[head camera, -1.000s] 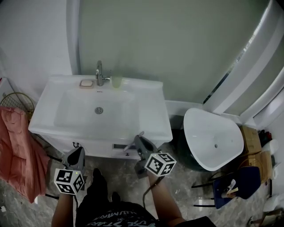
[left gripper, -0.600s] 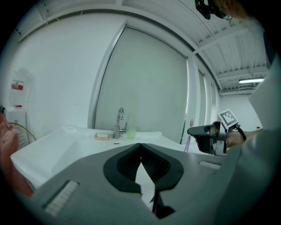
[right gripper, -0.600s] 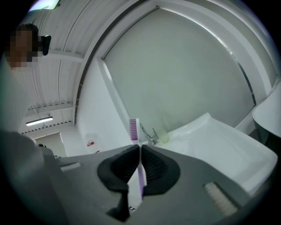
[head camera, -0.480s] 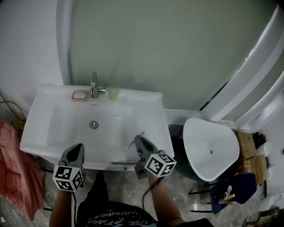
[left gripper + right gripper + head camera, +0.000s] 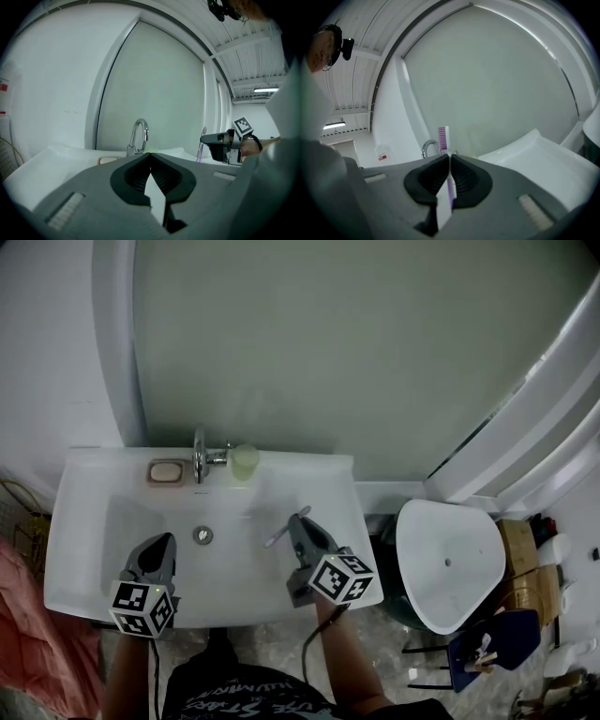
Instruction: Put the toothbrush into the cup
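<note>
The pale green cup (image 5: 245,462) stands upright on the back ledge of the white sink (image 5: 333,486), just right of the chrome faucet (image 5: 200,456). My right gripper (image 5: 298,519) hovers over the basin's right side, shut on the purple toothbrush (image 5: 281,532). In the right gripper view the toothbrush (image 5: 443,138) stands upright between the pads, bristle head above the right gripper (image 5: 450,157). My left gripper (image 5: 161,542) hangs over the basin's left side. The left gripper (image 5: 150,153) is shut with nothing in it and faces the faucet (image 5: 138,136).
A soap dish (image 5: 165,471) sits left of the faucet, and the drain (image 5: 202,535) lies between the grippers. A white toilet bowl (image 5: 450,563) stands right of the sink, a blue chair (image 5: 502,641) beyond it. Pink cloth (image 5: 17,615) hangs at the left edge.
Both grippers have travelled forward from in front of the sink's front edge to above the basin. The toothbrush stays clamped in the right gripper.
</note>
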Demonstrator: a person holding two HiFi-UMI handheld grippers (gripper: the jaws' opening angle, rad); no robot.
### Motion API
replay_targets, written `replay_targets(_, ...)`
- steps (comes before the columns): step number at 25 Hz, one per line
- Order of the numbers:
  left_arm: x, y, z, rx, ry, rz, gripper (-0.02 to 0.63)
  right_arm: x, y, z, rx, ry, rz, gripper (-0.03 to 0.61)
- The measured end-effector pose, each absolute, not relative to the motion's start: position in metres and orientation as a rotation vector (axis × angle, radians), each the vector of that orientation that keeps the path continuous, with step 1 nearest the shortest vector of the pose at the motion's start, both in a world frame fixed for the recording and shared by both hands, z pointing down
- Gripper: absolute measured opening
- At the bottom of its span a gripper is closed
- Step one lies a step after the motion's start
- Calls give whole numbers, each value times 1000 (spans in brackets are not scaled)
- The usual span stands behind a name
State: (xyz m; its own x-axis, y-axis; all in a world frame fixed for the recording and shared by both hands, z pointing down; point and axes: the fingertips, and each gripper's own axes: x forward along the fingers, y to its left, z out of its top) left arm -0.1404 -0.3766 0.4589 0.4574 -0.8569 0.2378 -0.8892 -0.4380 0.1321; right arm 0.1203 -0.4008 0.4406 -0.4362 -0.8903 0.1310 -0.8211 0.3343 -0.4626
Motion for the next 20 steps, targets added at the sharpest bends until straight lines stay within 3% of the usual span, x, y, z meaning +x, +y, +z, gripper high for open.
replay_targets(20,-172,-537,445,2520,-1484,133,9,82,-598,406,-1657,2441,-480,18)
